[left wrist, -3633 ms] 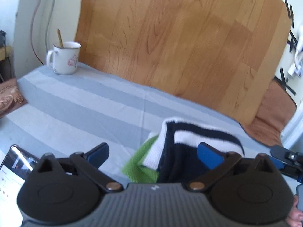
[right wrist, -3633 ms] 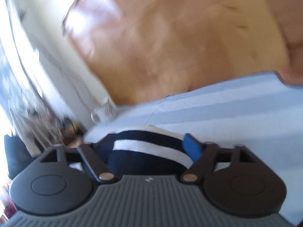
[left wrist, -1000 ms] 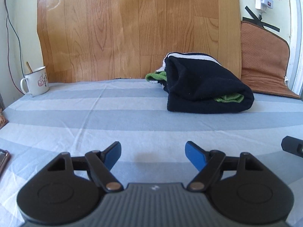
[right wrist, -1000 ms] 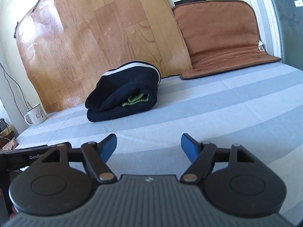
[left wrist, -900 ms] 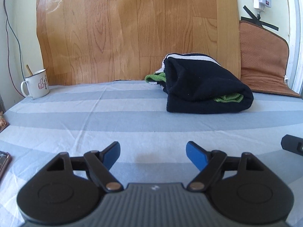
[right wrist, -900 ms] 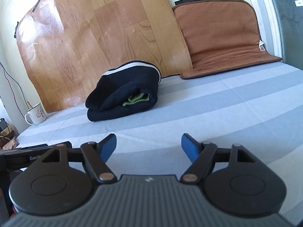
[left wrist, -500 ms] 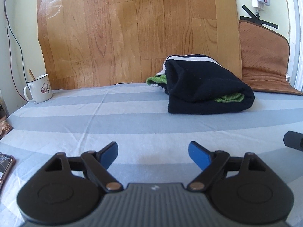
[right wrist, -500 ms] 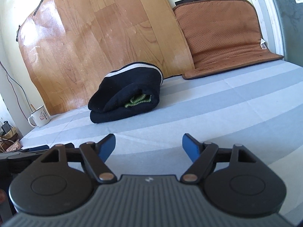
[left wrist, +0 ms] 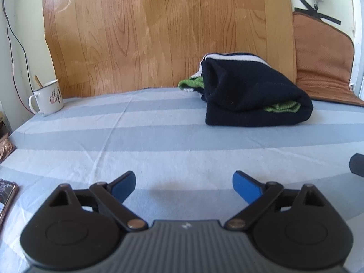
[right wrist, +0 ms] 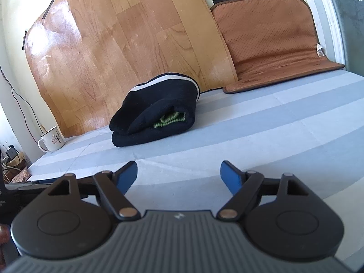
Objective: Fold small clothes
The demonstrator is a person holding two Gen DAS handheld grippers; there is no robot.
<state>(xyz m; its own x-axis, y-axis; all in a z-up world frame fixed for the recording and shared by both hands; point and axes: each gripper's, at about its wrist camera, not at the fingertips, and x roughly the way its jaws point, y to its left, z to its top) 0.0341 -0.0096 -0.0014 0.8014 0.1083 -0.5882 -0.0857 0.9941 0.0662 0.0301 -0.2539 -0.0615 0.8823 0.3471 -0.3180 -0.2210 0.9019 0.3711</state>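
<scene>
Far left: mug [left wrist: 47,97]. Left gripper [left wrist: 184,182] near, jaws spread, empty. Folded dark garment [left wrist: 252,100] lies far right-centre on the striped sheet [left wrist: 159,141], against the wood panel [left wrist: 159,34]. Probably soft, light, bulky; grip the thick folded edge. Long axis roughly left-right, open layers facing right. Right gripper [right wrist: 178,175]: jaws spread, empty.

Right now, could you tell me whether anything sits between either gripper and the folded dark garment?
Nothing visible does. Only bare striped sheet lies between the open left gripper, the open right gripper and the folded dark garment. The mug stands far left.
</scene>
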